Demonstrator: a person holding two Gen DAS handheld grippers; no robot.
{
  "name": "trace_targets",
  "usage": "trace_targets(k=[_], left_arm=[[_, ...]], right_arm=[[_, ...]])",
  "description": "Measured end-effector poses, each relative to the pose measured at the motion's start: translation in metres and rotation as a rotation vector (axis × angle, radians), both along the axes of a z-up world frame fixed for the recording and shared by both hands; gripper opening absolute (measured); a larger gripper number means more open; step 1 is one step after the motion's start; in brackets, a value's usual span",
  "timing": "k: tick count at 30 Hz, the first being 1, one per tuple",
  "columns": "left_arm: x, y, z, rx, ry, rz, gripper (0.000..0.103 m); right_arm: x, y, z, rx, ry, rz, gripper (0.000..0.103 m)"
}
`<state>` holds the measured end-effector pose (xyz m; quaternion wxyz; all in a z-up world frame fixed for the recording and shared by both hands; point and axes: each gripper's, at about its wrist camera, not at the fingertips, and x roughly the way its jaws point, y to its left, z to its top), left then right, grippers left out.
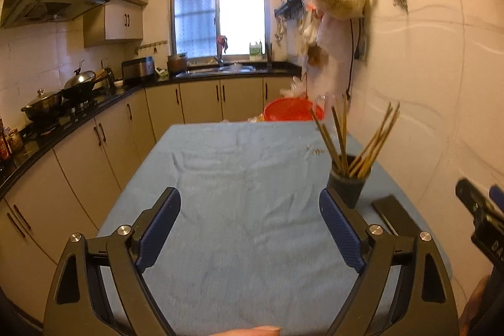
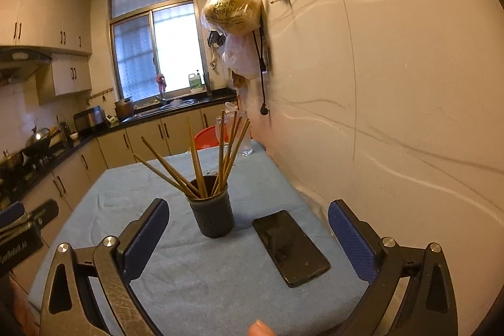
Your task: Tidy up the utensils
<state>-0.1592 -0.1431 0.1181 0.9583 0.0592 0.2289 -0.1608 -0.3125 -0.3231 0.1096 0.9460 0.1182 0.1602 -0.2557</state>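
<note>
The counter (image 2: 195, 282), a table draped in a pale blue cloth, is standing with its right edge against a cream marble-veined wall (image 2: 393, 84), and it is carrying everything the task concerns. Past its far edge, a red plastic basin (image 1: 293, 111) is showing, and a clear glass jug (image 2: 242, 134) is sitting at the far right corner by the wall.

The left gripper (image 1: 250, 229) is hovering over the middle of the cloth with its blue-padded jaws standing wide apart and only bare fabric lying between them. The right gripper (image 2: 249, 238) is hanging over the near right part of the counter, its jaws likewise spread wide and gripping nothing.

A flat black rectangular smartphone (image 2: 289, 247) is lying face up near the right edge, falling between the right jaws in the right wrist view but resting on the cloth beyond them, untouched.

A dark grey cylindrical utensil cup (image 2: 214, 210) is standing upright just left of the phone, beyond the tips of the right jaws and nearer the left one. In the left wrist view the same cup is sitting just outside and beyond the left gripper's right-hand jaw.

A bundle of slender wooden chopsticks (image 2: 201, 159) is leaning fanned out inside the cup, tips pointing upward, well clear of either pair of jaws.
</note>
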Motion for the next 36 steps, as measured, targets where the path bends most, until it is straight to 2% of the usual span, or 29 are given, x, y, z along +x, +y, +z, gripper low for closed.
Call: trace_targets(k=[4,14,36], left_arm=[[-0.008,0.010,-0.009,0.003,0.012,0.003,0.089],[0.000,0.008,-0.023,0.022,0.062,0.000,0.089],[0.002,0.002,-0.026,0.033,0.080,-0.014,0.089]], right_arm=[[0.007,0.008,-0.003,-0.005,0.018,0.012,0.103],[0.023,0.015,-0.012,-0.015,0.074,0.018,0.103],[0.030,0.018,-0.020,-0.013,0.119,0.031,0.103]])
